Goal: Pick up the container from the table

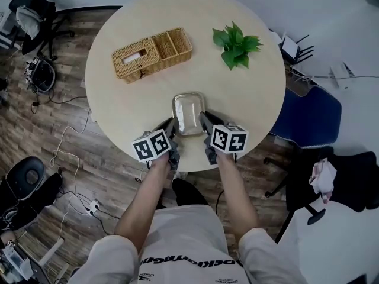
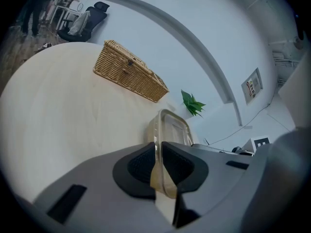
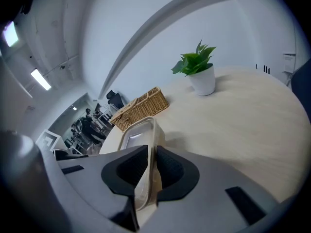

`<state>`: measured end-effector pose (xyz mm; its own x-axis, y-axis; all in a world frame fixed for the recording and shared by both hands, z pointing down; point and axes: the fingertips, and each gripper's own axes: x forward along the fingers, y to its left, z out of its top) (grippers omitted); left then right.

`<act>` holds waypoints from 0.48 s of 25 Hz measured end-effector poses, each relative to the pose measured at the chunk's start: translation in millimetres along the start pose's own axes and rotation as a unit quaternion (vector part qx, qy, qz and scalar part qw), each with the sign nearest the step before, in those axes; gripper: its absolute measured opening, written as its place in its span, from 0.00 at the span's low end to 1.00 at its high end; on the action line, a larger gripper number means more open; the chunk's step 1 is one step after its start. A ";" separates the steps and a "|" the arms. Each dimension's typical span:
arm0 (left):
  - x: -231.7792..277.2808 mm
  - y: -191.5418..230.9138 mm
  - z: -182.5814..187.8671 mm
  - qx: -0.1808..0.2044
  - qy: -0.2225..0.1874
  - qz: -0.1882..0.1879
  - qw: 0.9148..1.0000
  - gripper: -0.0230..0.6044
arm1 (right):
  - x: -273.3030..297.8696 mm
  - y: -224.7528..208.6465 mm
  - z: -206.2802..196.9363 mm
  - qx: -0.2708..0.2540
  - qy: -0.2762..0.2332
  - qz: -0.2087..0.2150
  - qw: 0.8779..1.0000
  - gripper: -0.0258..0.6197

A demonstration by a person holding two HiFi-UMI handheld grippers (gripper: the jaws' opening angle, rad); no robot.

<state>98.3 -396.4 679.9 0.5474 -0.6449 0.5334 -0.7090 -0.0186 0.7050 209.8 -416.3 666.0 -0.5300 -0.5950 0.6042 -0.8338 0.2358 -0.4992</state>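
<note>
Two claws grip one clear container in the head view, at the near edge of the round wooden bench just in front of the person. The left claw is at the container's left side and the right claw is at its right side. A woven basket sits further back on the left and a green plant further back on the right, both well apart from the container. In the left gripper view, the left claw is pinching the thin wall of the container between its two dark pads, and the rest of the container sticks out past the tips. The basket and the plant show far behind it. In the right gripper view, the right claw pinches the other wall the same way, with the pads pressed on both sides. The container looks a bit tilted here. I cannot tell if its bottom touches the bench.
</note>
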 end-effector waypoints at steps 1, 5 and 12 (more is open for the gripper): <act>-4.9 -2.0 1.5 0.005 0.000 -0.002 1.000 0.12 | -3.8 4.7 0.8 -0.002 -0.006 -0.001 1.000 0.17; -31.9 -12.5 5.3 0.030 -0.004 -0.009 0.999 0.12 | -23.4 28.7 0.9 -0.011 -0.024 -0.003 1.000 0.17; -92.8 -31.8 9.6 0.063 -0.018 -0.040 0.997 0.12 | -65.3 80.0 -3.8 -0.031 -0.063 -0.005 0.997 0.17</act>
<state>65.8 -343.3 603.5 0.5892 -0.6652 0.4587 -0.7150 -0.1648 0.6794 177.1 -355.7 589.0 -0.5018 -0.6889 0.5230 -0.8486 0.2749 -0.4521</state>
